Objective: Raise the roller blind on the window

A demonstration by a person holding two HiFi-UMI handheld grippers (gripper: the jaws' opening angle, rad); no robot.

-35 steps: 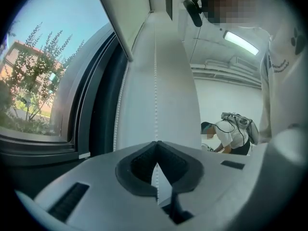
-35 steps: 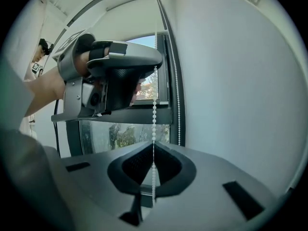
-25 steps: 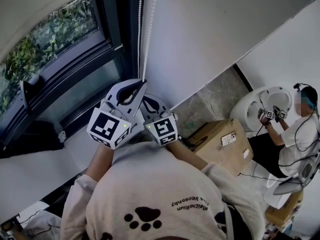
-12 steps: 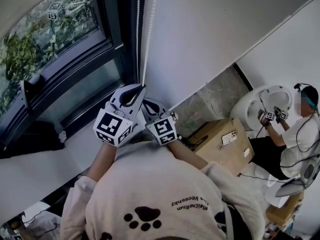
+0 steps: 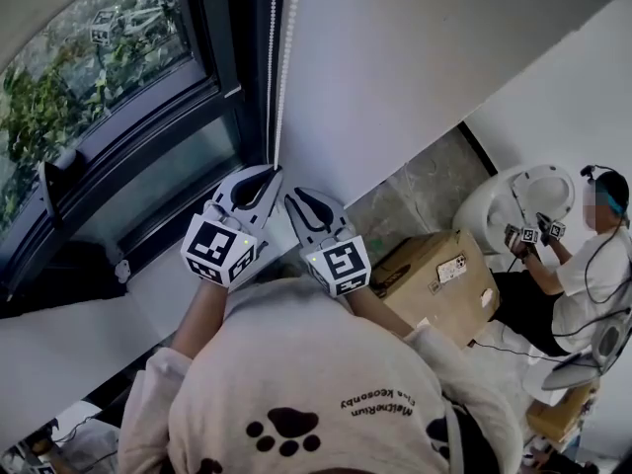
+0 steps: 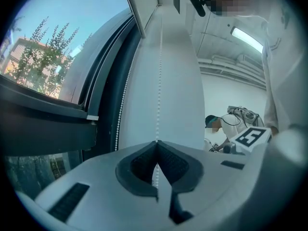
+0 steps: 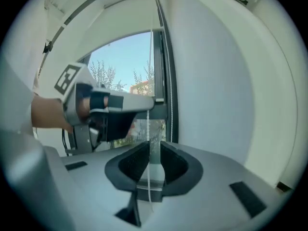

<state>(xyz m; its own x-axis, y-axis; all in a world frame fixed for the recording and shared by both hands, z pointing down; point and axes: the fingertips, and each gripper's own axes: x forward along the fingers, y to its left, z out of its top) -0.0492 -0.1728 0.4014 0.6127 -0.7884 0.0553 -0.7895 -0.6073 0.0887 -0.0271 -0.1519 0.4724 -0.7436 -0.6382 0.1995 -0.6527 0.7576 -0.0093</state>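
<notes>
My left gripper is closed on one strand of the thin white bead chain, which hangs beside the dark window frame, at the far left of the white wall. My right gripper, just below it, is only narrowly apart, and the strand runs loose between its jaws. The blind cloth itself I cannot pick out surely. I think the right should clamp fully before the left lets go. Then I should pull straight down along the chain, never sideways.

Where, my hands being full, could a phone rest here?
On the white sill below the dark window frame, or the cardboard box top. Crowded around the bead chain, where left gripper and right gripper sit.
</notes>
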